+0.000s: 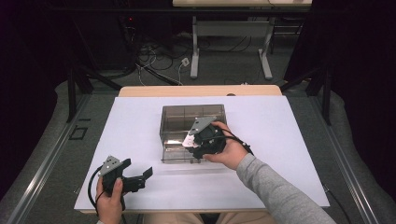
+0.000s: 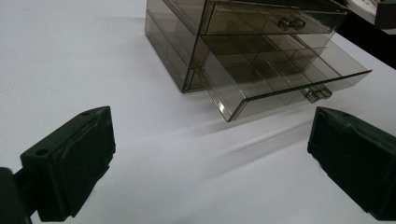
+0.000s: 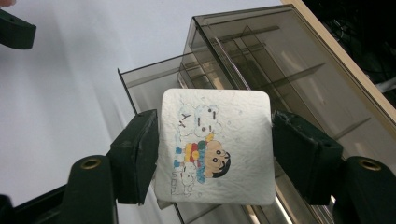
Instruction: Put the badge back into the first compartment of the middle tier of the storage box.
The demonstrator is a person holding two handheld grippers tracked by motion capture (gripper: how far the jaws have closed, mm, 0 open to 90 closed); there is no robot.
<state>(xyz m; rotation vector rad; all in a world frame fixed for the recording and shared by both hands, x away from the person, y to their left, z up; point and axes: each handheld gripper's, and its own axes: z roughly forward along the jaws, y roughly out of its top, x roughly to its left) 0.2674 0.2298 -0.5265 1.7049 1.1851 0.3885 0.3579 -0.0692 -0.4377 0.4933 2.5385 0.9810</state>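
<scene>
A smoky see-through drawer box stands mid-table on the white sheet. Its lower drawer is pulled out, and its divided cells look empty. My right gripper hovers over the box's front, shut on a white square card with a cartoon child drawn on it. Both pads press the card's side edges above the open drawer. My left gripper rests near the front left of the sheet and is open, with nothing between its jaws. It faces the box.
The upper drawer of the box is pushed in. A wooden table edge runs behind the sheet. Beyond it lie floor cables and the legs of another table. Bare sheet spreads left and right of the box.
</scene>
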